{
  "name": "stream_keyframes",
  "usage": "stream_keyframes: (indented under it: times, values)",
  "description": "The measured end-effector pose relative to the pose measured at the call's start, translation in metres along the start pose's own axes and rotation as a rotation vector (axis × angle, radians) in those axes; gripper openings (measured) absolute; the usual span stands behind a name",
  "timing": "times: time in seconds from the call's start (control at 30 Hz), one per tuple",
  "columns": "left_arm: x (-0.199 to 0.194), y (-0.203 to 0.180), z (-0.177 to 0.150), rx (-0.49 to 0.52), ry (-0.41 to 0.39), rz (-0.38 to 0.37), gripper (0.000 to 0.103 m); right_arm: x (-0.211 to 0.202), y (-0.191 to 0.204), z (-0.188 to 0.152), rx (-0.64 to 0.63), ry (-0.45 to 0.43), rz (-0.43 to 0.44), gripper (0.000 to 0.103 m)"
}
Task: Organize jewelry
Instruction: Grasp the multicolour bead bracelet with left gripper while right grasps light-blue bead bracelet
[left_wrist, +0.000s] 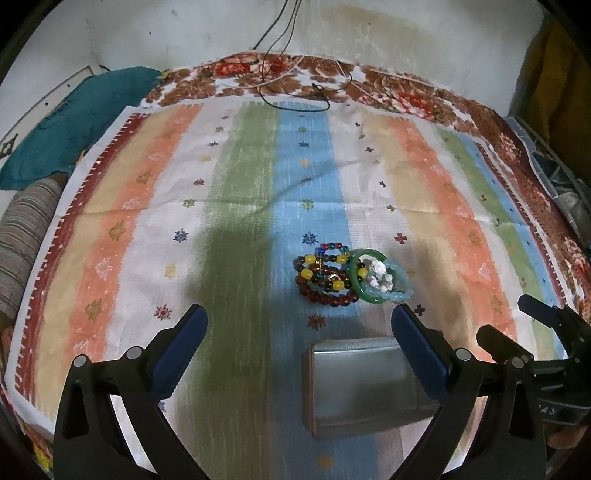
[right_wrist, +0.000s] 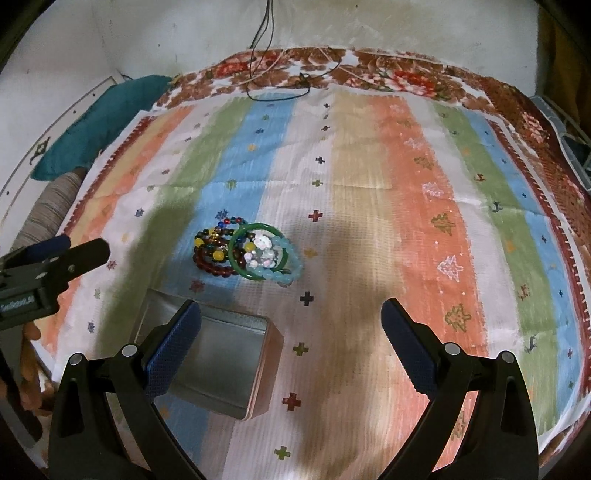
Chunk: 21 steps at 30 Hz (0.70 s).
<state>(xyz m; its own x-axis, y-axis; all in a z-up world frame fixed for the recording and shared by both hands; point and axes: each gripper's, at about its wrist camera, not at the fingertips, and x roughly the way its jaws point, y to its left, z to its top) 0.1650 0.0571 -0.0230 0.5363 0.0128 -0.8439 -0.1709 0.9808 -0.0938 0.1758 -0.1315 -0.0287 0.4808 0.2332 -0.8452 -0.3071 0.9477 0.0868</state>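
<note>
A heap of bead bracelets (left_wrist: 327, 275) lies on the striped cloth, with a green bangle (left_wrist: 356, 284) and a pale blue bead bracelet (left_wrist: 400, 284) on its right side. The heap also shows in the right wrist view (right_wrist: 218, 251), with the green bangle (right_wrist: 236, 258). An open metal tin (left_wrist: 362, 384) sits just in front of the heap; it also shows in the right wrist view (right_wrist: 218, 354). My left gripper (left_wrist: 299, 317) is open and empty, above the tin. My right gripper (right_wrist: 291, 314) is open and empty, to the right of the tin.
The striped cloth (left_wrist: 236, 192) covers a floral bedspread (left_wrist: 406, 96). A teal cloth (left_wrist: 74, 118) and a striped pillow (left_wrist: 26, 240) lie at the left edge. Black cords (left_wrist: 291, 85) hang down the wall at the back. A crate (left_wrist: 554, 177) stands at the right.
</note>
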Motion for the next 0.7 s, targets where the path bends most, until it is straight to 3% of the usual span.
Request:
stream_keyframes:
  times: [0.7]
  values:
    - [0.068,-0.006,0.030,0.003,0.083,0.030,0.097,0.057,-0.009,0.022,0.035,0.105,-0.026,0.099]
